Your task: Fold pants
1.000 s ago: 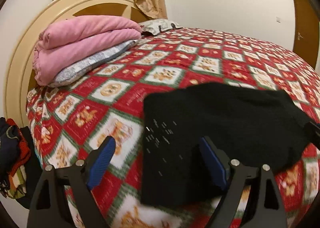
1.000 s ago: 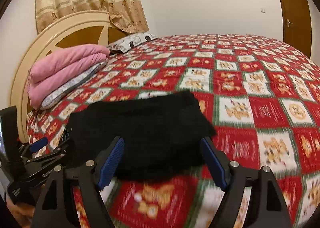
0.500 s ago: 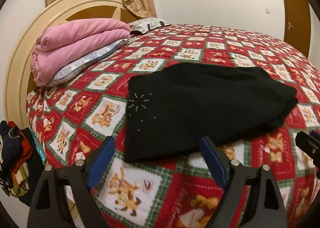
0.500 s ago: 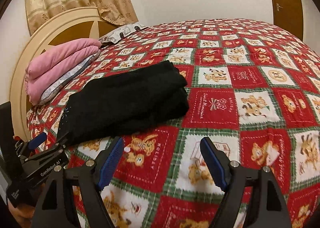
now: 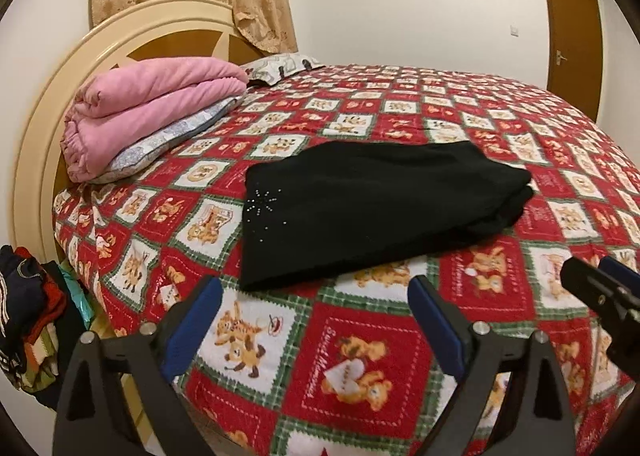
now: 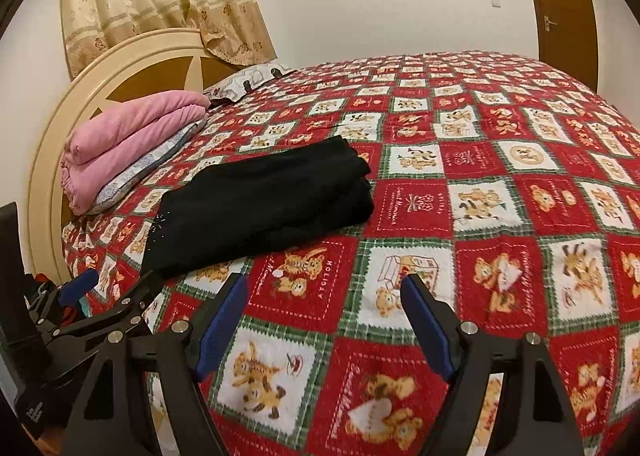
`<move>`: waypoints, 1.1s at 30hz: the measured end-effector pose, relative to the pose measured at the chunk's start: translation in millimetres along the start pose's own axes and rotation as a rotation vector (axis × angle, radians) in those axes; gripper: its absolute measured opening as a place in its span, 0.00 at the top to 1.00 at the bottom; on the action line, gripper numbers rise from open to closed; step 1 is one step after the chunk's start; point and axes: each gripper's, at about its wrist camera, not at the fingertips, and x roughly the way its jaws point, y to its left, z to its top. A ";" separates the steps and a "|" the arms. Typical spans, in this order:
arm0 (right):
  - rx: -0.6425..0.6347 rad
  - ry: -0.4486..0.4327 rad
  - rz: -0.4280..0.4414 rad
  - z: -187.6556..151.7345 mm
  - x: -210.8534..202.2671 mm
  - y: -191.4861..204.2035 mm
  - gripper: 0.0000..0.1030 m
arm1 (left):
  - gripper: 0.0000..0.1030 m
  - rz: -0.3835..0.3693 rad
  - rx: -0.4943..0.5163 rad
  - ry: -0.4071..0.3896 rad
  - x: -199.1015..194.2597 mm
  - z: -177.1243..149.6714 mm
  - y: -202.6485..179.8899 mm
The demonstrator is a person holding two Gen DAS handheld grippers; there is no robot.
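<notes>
The black pants [image 5: 372, 211] lay folded into a thick, roughly rectangular bundle on the bed [image 5: 360, 368], on its red, white and green patchwork cover. A small starburst of sparkling studs [image 5: 262, 207] showed on the corner of the bundle nearest the headboard side.

The left tool [image 5: 316, 320] hovered above the bed's cover just short of the near edge of the pants, apart from them. Its jaws were opening and stood wide, with only the cover showing between the blue pads [image 5: 192, 328]; no cloth was in them. In its view the pants lay ahead, across the gap and slightly to the right.

The right tool [image 6: 324, 320] also stood wide and held nothing, over bare cover. In its view the pants lay ahead and to the left, well clear of its fingers, and the left tool [image 6: 108, 292] showed at the lower left, close to the bundle's studded corner.

A folded pink blanket [image 5: 152, 111] rested on a pillow by the rounded headboard [image 5: 40, 127], apart from the pants.
</notes>
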 end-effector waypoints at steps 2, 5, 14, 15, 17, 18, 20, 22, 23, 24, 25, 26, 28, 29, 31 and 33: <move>0.001 -0.020 -0.002 -1.7 -8.3 0.6 0.22 | 0.06 -0.010 0.005 -0.015 -7.7 -1.3 -0.3; 0.001 -0.069 -0.004 -3.2 -25.4 2.8 0.22 | 0.06 -0.024 0.002 -0.035 -20.0 -2.3 0.7; -0.002 -0.185 -0.004 -10.1 -70.5 14.8 0.19 | 0.02 -0.036 -0.037 -0.122 -55.1 -8.8 11.8; -0.003 -0.191 -0.002 -11.8 -74.1 16.9 0.18 | 0.02 -0.045 -0.041 -0.126 -58.3 -9.0 12.8; -0.012 -0.196 0.002 -14.7 -79.7 22.0 0.18 | 0.02 -0.053 -0.039 -0.129 -63.6 -8.7 13.8; -0.015 -0.199 0.002 -15.3 -81.6 23.6 0.18 | 0.02 -0.049 -0.037 -0.133 -66.6 -8.9 14.6; -0.023 -0.213 0.001 -16.8 -87.5 27.5 0.18 | 0.02 -0.034 -0.032 -0.138 -72.3 -9.6 15.6; -0.028 -0.236 -0.005 -17.7 -95.1 30.8 0.18 | 0.02 -0.036 -0.030 -0.145 -76.8 -10.4 16.9; -0.027 -0.242 -0.006 -17.3 -97.0 31.2 0.18 | 0.02 -0.040 -0.030 -0.148 -78.4 -11.0 18.4; -0.025 -0.253 -0.009 -17.3 -100.8 31.8 0.18 | 0.02 -0.039 -0.029 -0.153 -80.7 -11.7 18.9; -0.022 -0.260 -0.011 -17.9 -103.2 32.9 0.18 | 0.02 -0.037 -0.027 -0.155 -81.9 -12.2 19.1; -0.021 -0.265 -0.011 -17.9 -104.9 32.2 0.18 | 0.02 -0.035 -0.023 -0.160 -84.1 -12.9 19.0; -0.015 -0.277 -0.010 -18.7 -109.5 31.7 0.18 | 0.02 -0.032 -0.019 -0.168 -87.0 -13.8 18.6; -0.013 -0.279 -0.009 -18.7 -110.4 31.7 0.18 | 0.02 -0.029 -0.019 -0.169 -88.1 -14.1 18.4; -0.010 -0.281 -0.006 -18.6 -111.2 30.6 0.18 | 0.02 -0.026 -0.023 -0.171 -90.0 -15.1 19.4; -0.011 -0.278 -0.006 -19.7 -111.5 30.3 0.18 | 0.02 -0.023 -0.022 -0.171 -90.8 -15.0 18.9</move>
